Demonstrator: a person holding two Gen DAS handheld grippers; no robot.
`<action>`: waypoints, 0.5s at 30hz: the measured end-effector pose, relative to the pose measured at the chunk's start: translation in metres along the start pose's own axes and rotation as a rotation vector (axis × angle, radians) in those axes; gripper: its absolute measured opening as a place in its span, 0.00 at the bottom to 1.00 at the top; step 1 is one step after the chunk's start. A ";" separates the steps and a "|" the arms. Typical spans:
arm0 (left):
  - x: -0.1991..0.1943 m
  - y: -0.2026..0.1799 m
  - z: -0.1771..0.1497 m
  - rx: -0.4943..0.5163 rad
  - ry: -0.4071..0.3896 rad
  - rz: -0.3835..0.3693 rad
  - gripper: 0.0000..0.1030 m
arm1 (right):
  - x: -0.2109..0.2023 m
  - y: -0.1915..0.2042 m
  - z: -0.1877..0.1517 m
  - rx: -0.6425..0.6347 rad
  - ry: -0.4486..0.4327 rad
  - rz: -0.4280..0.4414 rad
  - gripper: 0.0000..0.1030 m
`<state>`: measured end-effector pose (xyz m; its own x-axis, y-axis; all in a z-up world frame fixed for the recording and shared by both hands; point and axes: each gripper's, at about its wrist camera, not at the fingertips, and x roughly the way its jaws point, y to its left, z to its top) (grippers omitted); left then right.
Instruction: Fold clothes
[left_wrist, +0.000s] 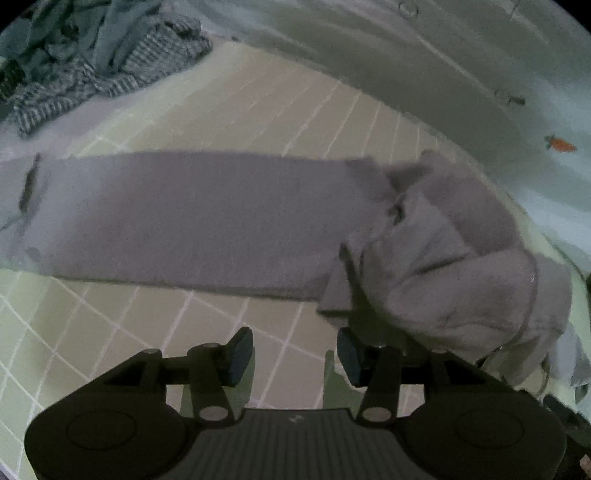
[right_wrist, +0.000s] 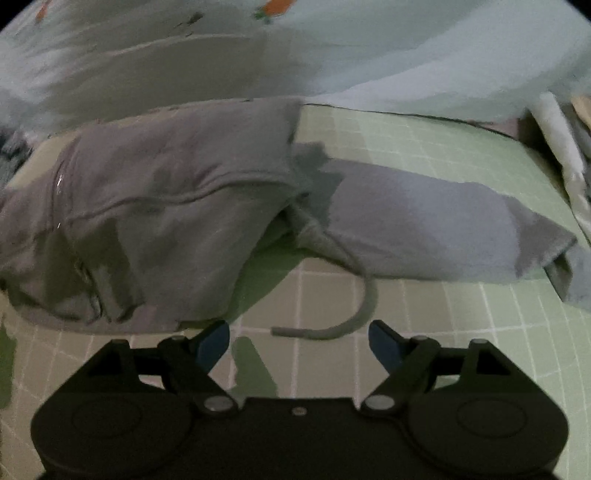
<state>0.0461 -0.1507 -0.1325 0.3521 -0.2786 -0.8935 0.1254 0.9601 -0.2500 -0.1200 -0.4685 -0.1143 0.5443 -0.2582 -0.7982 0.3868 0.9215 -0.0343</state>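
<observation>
A grey hooded sweatshirt (left_wrist: 207, 218) lies on a green checked bed sheet (left_wrist: 122, 332). In the left wrist view one sleeve stretches flat to the left and the bunched hood and body (left_wrist: 461, 266) sit at the right. My left gripper (left_wrist: 295, 356) is open and empty, just in front of the garment's near edge. In the right wrist view the folded body (right_wrist: 159, 206) is at the left, a sleeve (right_wrist: 436, 229) lies to the right, and a drawstring (right_wrist: 347, 317) curls toward me. My right gripper (right_wrist: 299, 341) is open and empty, just short of the drawstring.
A pile of striped and blue clothes (left_wrist: 96, 59) lies at the far left of the bed. A pale quilt with carrot prints (right_wrist: 332, 55) runs along the back. More fabric (right_wrist: 565, 147) is heaped at the right edge.
</observation>
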 end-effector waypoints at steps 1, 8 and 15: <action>0.005 -0.002 -0.001 0.010 0.017 0.007 0.50 | 0.002 0.004 0.000 -0.021 -0.001 0.002 0.81; 0.014 -0.019 0.014 0.069 -0.028 0.007 0.51 | 0.000 0.005 0.013 -0.020 -0.084 0.015 0.81; 0.014 -0.040 0.037 0.131 -0.077 0.001 0.51 | -0.013 -0.012 0.040 0.056 -0.187 0.034 0.81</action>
<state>0.0800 -0.1939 -0.1211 0.4220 -0.2836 -0.8611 0.2432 0.9504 -0.1938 -0.1017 -0.4877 -0.0792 0.6844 -0.2815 -0.6726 0.4037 0.9145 0.0281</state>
